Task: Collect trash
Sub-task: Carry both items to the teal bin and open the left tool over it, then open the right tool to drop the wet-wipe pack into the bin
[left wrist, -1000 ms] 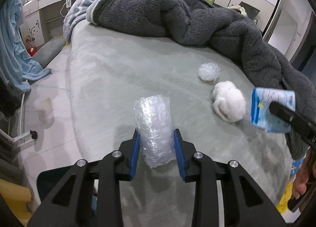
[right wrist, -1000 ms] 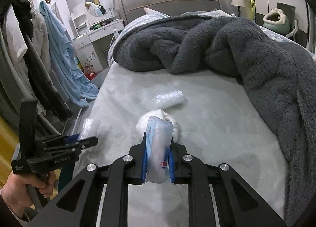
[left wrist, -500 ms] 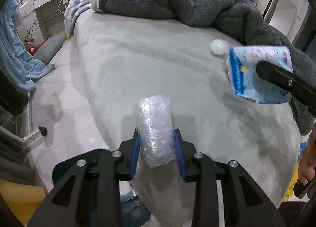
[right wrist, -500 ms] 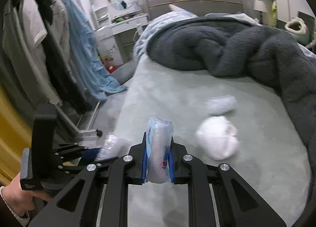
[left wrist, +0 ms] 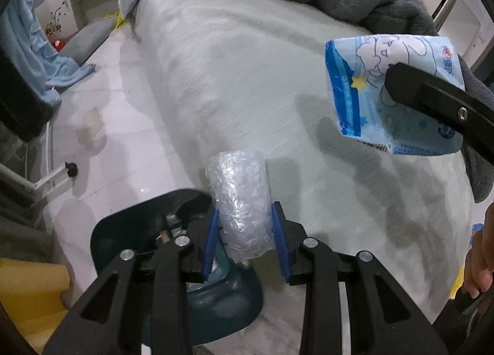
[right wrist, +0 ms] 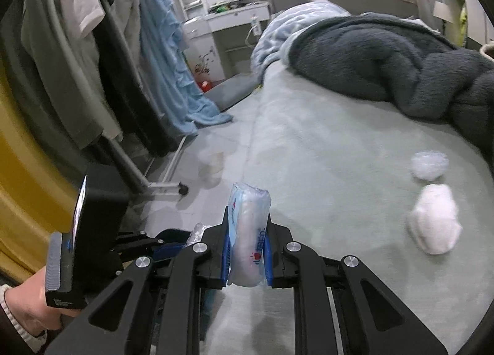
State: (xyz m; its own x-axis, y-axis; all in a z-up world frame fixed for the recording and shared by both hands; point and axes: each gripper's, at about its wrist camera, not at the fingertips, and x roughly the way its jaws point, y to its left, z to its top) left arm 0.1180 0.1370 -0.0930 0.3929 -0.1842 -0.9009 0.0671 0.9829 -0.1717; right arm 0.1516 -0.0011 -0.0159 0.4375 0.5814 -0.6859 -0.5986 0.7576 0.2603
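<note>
Right, the left gripper (left wrist: 244,240) pinches a crinkly bubble-wrap roll (left wrist: 239,205) between its blue pads, jaws closed onto its lower half, held above a dark teal bin (left wrist: 129,225) beside the bed (left wrist: 247,77). The right gripper (right wrist: 247,257) squeezes a glossy blue tissue pack (right wrist: 248,231) upright, jaws tight on its sides. A bubble-wrap ball (right wrist: 429,165) and a fluffy white wad (right wrist: 435,222) lie close together on the velvety sheet.

Soft indoor light, slight motion blur, fisheye-warped dark edges.
</note>
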